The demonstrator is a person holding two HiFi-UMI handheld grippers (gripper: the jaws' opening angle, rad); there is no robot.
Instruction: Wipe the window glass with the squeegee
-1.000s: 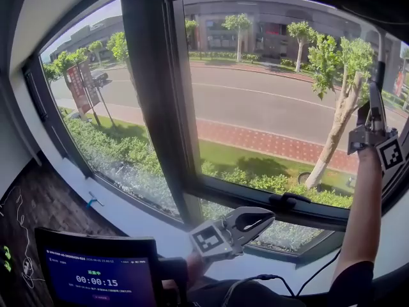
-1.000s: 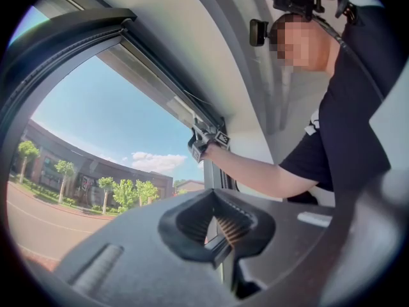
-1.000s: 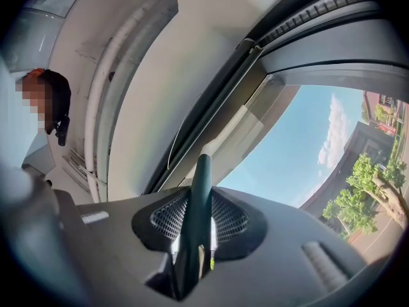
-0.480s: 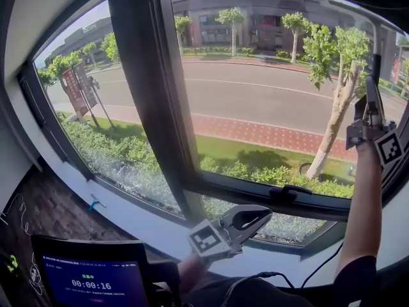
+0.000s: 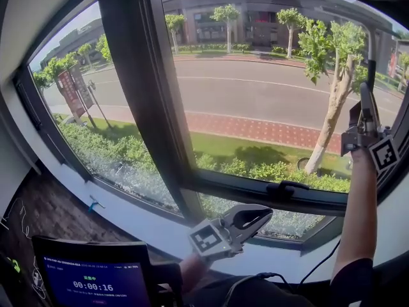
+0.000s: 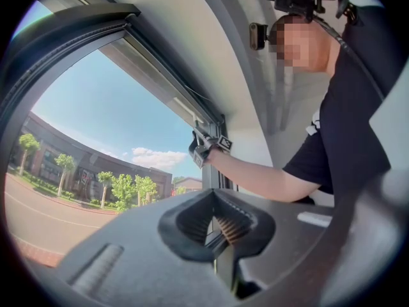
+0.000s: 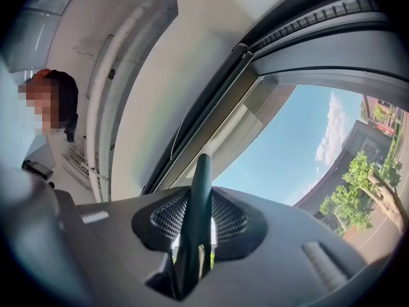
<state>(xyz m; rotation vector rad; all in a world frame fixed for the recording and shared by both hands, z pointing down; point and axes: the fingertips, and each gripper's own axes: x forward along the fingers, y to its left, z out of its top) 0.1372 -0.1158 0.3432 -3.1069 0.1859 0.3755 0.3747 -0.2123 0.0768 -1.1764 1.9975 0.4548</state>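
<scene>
- Squeegee point(image 7: 201, 190): its dark handle stands upright between the jaws of the right gripper point(image 7: 197, 226), which is clamped on it. The ribbed pads press on it from both sides.
- In the head view the squeegee point(image 5: 370, 72) shows only as a thin dark shaft rising from the right gripper point(image 5: 364, 117), high at the right side of the window glass point(image 5: 255, 101).
- The blade end is not clear in any view. The right gripper view cuts the handle short against the upper frame and sky. Contact with the glass cannot be told.
- The person's right forearm point(image 5: 358, 216) reaches straight up to that gripper.
- Left gripper point(image 5: 246, 219): held low at centre, below the sill and well apart from the glass.
- In the left gripper view the left gripper point(image 6: 220, 219) has its jaws closed together with nothing between them.
- The left gripper view alone shows the raised arm from the side, with the right gripper point(image 6: 206, 147) small against the window frame. The squeegee is too small to make out there.
- Only the head view shows the wide dark mullion point(image 5: 137, 107), the window handle point(image 5: 285, 187) on the lower rail, and a monitor point(image 5: 92, 280) with a timer, cut off at the bottom edge.
- Outside are a road, trees and a hedge.
</scene>
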